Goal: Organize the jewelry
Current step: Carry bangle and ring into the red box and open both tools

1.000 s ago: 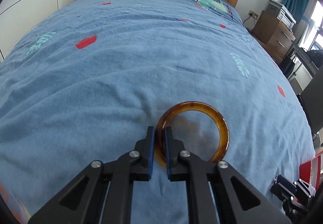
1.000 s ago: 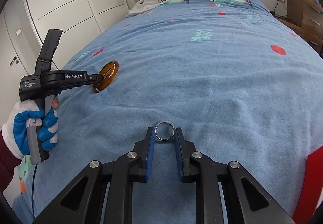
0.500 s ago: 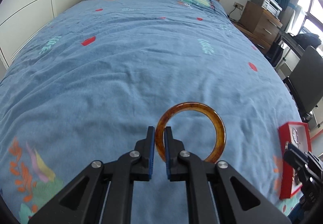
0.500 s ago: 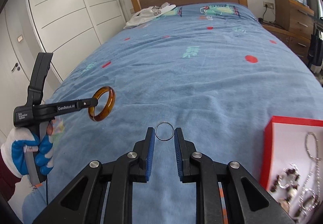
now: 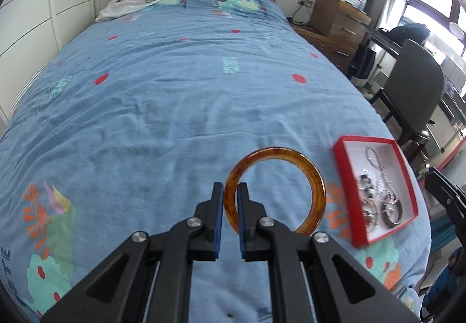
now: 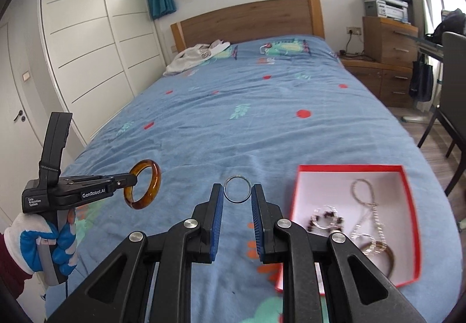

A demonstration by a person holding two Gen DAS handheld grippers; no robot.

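My left gripper (image 5: 230, 187) is shut on the rim of an amber bangle (image 5: 311, 174), which it holds in the air above the blue bedspread. The right wrist view shows that same bangle (image 6: 145, 186) at the left, on the tool held by a gloved hand (image 6: 43, 244). Between its blue pads my right gripper (image 6: 237, 188) pinches a thin silver ring (image 6: 237, 177). A red box (image 6: 407, 174) with a white inside lies on the bed to the right, holding chains and beaded bracelets (image 6: 326, 218). In the left wrist view the red box (image 5: 340, 154) sits right of the bangle.
The bed (image 6: 262, 125) runs back to a wooden headboard (image 6: 247, 20), with a white garment (image 6: 198, 56) near the pillows. White wardrobe doors (image 6: 87, 55) line the left. A wooden dresser (image 6: 390, 43) and a dark chair (image 6: 451, 84) stand at the right.
Both grippers have risen and drawn back from the bedspread, each still holding its piece. The red box has come into both views at the right.
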